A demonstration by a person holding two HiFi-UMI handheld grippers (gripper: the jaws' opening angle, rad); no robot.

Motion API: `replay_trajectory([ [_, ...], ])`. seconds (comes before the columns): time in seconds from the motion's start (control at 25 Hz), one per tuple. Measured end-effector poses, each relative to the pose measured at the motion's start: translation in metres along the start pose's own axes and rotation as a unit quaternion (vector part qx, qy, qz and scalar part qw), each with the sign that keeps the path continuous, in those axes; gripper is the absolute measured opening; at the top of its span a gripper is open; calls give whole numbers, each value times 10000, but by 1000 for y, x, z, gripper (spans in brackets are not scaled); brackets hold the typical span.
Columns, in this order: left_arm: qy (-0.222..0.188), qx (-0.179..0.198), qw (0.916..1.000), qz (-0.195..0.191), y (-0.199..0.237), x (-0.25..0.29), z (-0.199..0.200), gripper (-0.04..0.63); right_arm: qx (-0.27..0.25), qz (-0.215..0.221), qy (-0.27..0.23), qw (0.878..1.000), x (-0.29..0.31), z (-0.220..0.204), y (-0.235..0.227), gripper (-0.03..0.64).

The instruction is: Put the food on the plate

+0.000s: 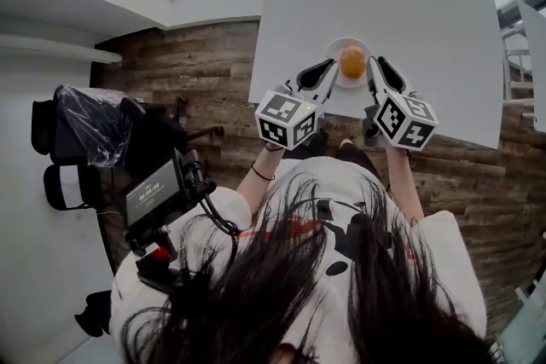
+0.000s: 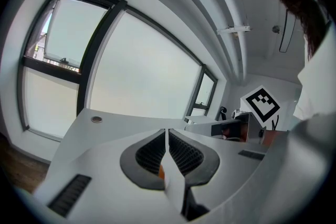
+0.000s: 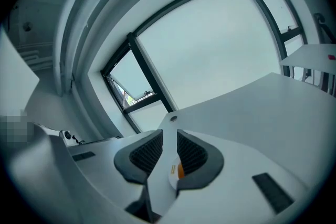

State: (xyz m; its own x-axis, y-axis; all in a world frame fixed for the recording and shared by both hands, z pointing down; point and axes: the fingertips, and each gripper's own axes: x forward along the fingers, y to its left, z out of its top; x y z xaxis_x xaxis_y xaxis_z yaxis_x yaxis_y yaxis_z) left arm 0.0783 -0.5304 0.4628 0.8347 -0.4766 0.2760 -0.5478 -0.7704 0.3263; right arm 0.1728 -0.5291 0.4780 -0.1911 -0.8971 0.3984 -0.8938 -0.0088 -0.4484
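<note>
Since the food [image 1: 352,61] already sits on the plate [image 1: 340,83] by the near edge of the surface [image 1: 409,13], I judge the job done, so both grippers hang empty beside it: my left gripper [image 1: 329,66] just left of the plate, jaws pressed together, my right gripper [image 1: 373,65] just right, jaws closed on nothing.

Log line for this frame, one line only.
round orange food: on small white round plate, white table | left gripper: shut, empty | right gripper: shut, empty | task: looks done
</note>
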Motion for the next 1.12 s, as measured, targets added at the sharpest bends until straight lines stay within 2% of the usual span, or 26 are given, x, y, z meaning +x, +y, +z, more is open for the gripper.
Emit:
replay_trajectory([
  [0.12, -13, 20, 10000, 57, -17, -3, -5, 6, 56, 220, 15, 9997, -17, -2, 5, 95],
  [0.48, -174, 67, 9983, 558, -119, -24, -45, 6, -59, 908, 130, 9958, -117, -32, -12, 95],
  [0.76, -46, 119, 9975, 697, -148, -45, -68, 6, 35, 979, 241, 9949, -139, -55, -15, 95],
  [0.88, -86, 130, 9971, 740, -152, -62, -70, 6, 19, 1052, 221, 9942, -148, -64, 1, 95],
  [1.12, -197, 223, 9978, 585, -163, -139, -92, 6, -141, 1058, 27, 9943, -182, -97, 64, 95],
])
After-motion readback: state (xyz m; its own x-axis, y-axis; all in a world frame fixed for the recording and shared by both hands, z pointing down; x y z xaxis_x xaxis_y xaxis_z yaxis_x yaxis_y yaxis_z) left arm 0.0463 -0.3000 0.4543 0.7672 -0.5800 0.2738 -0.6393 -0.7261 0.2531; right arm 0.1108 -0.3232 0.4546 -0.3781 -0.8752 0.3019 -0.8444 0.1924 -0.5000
